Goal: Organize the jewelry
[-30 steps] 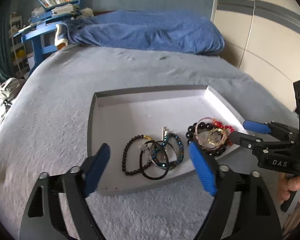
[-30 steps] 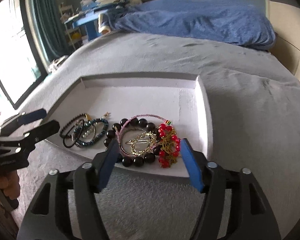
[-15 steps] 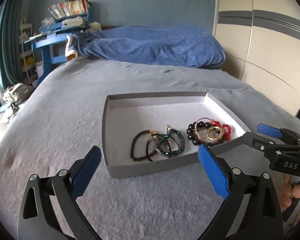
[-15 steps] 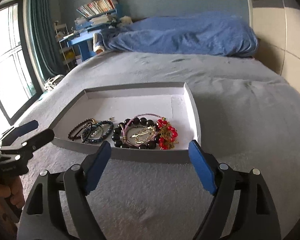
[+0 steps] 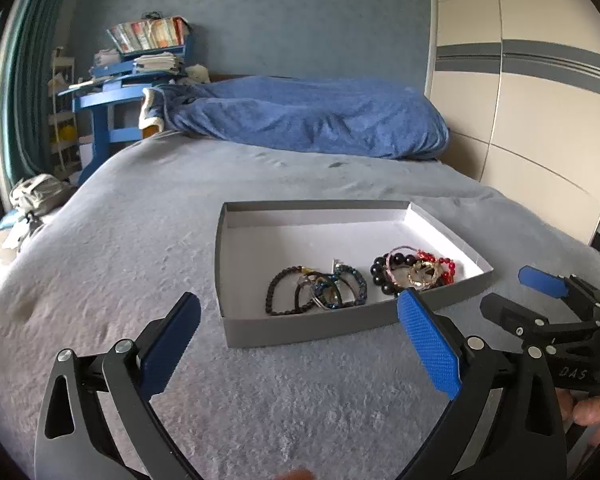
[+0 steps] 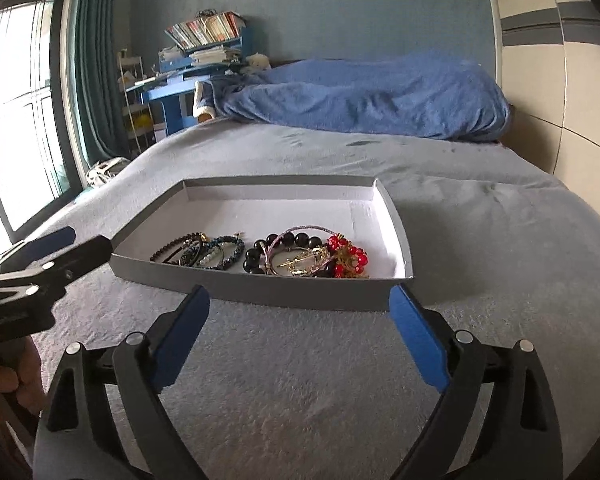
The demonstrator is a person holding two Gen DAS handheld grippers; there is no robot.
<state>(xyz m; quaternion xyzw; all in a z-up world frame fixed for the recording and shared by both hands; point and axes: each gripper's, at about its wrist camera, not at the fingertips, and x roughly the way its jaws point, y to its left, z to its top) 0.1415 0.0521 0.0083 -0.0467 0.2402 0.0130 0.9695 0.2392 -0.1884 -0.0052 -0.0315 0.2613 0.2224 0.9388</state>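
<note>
I am holding my left tool (image 5: 298, 330) and my right tool (image 6: 300, 318) just short of the near wall of the grey tray (image 5: 300, 326) on the bed (image 5: 140, 240), both spread wide and carrying nothing. All the jewelry is lying inside the tray, near that front wall: the dark bead bracelets (image 5: 316, 290) toward its left, the big black beads with red and gold pieces (image 5: 414, 270) toward its right corner. The tray's far half is showing bare white floor. This is fitting either a sorted tray or two heaps waiting to be parted; I cannot tell which. If I am reaching in, I am judging it best to come over the near wall from above, pinching a single strand at its outer edge, since the loops are overlapping and likely to drag neighbours along.
</note>
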